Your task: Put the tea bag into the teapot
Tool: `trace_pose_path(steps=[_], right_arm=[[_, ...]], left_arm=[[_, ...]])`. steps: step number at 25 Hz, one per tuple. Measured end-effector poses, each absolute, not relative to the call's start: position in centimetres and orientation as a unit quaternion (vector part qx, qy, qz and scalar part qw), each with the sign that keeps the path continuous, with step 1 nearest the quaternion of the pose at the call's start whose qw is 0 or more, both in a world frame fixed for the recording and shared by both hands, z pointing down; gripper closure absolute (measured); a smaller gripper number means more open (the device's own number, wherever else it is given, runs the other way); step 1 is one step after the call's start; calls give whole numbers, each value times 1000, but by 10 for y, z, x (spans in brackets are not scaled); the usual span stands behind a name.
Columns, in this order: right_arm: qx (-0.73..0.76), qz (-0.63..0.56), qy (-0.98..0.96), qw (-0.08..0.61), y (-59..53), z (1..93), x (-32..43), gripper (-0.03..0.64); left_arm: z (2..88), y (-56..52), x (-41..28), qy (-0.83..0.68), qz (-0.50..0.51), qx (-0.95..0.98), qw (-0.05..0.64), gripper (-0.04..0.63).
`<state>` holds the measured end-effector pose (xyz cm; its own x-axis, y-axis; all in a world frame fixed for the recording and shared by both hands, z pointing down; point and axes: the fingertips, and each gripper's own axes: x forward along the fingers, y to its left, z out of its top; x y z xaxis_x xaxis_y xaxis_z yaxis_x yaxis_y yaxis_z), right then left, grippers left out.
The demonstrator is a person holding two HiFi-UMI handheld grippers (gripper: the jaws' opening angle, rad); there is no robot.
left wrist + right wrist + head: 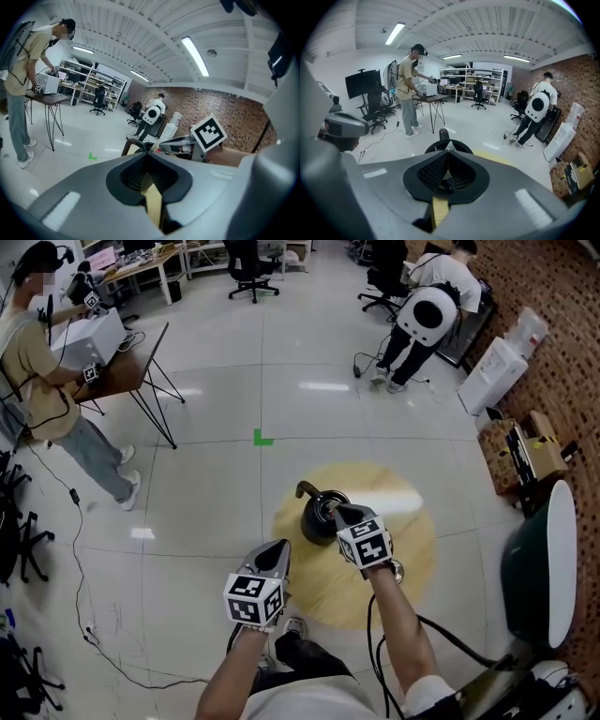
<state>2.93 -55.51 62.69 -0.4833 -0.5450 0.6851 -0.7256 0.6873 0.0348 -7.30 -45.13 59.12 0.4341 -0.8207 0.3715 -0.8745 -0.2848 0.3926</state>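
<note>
Two grippers, both with jaws pressed together.
My right gripper point(448, 152) pinched a small pale bit that looked like the tea bag point(450, 145), right over the mouth of the black teapot point(317, 521) on the round wooden table point(412, 521). My left gripper point(147, 152) held nothing and sat near the pot.

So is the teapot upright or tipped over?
Upright. In the head view the black teapot sits on its base on the round wooden table, with its curved brown handle rising above the body.
</note>
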Motion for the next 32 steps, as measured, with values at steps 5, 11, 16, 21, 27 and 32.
trace_pose_path(steps=[5, 11, 16, 21, 27, 32], right_arm=[[361, 133, -850, 359, -554, 635, 26, 577], [372, 132, -849, 350, -554, 628, 29, 489], [387, 147, -856, 309, -538, 601, 40, 453], [402, 150, -859, 279, -505, 574, 47, 453], [440, 142, -850, 254, -468, 549, 56, 564], [465, 149, -840, 235, -429, 540, 62, 615]], left_arm=[[595, -449, -72, -528, 42, 798, 287, 583], [595, -448, -74, -528, 40, 797, 290, 583], [589, -448, -74, -527, 40, 800, 285, 583], [576, -439, -74, -520, 42, 807, 277, 583], [558, -419, -75, -511, 50, 820, 253, 583], [546, -386, -79, -502, 55, 828, 242, 583]])
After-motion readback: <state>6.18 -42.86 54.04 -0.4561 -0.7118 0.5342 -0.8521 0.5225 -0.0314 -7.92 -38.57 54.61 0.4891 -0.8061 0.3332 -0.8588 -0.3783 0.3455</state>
